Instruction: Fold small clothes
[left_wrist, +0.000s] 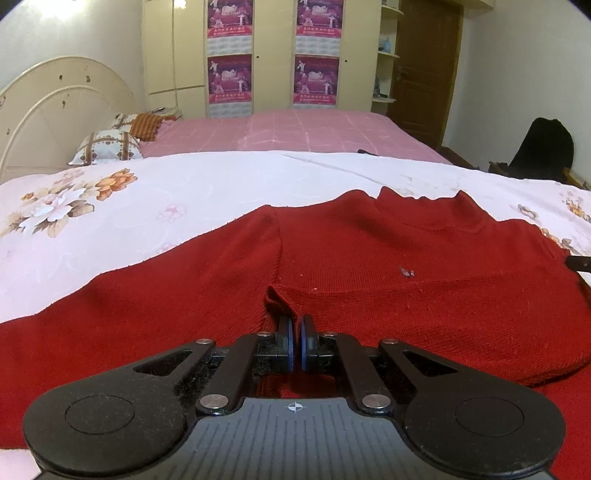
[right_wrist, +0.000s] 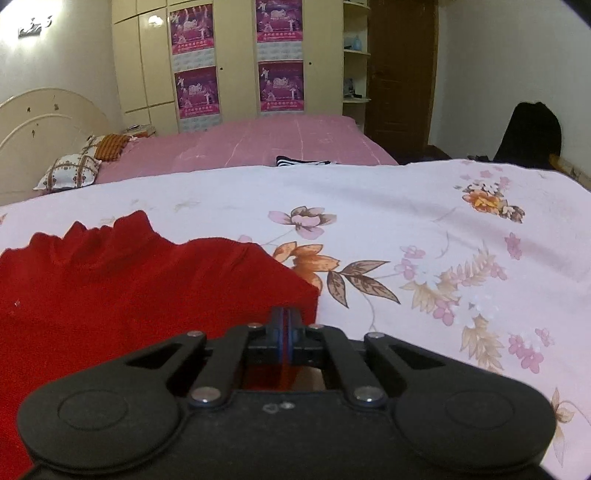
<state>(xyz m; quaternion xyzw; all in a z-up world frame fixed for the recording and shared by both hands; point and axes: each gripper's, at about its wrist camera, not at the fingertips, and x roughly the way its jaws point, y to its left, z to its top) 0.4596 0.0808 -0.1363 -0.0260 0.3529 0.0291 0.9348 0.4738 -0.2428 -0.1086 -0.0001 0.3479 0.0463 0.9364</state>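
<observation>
Where both claws (left_wrist: 296, 325) (right_wrist: 285, 317) pinch the red sweater (left_wrist: 406, 266), a floral sheet (right_wrist: 406, 229) before wardrobes (left_wrist: 273, 55).

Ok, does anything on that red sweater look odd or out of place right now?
One thing: a small pale speck, maybe lint or a snag, sits on the chest of the red sweater. I cannot tell which. The pinched-up ridge at the left gripper is just the grip. Otherwise the sweater lies flat on the floral sheet.
</observation>
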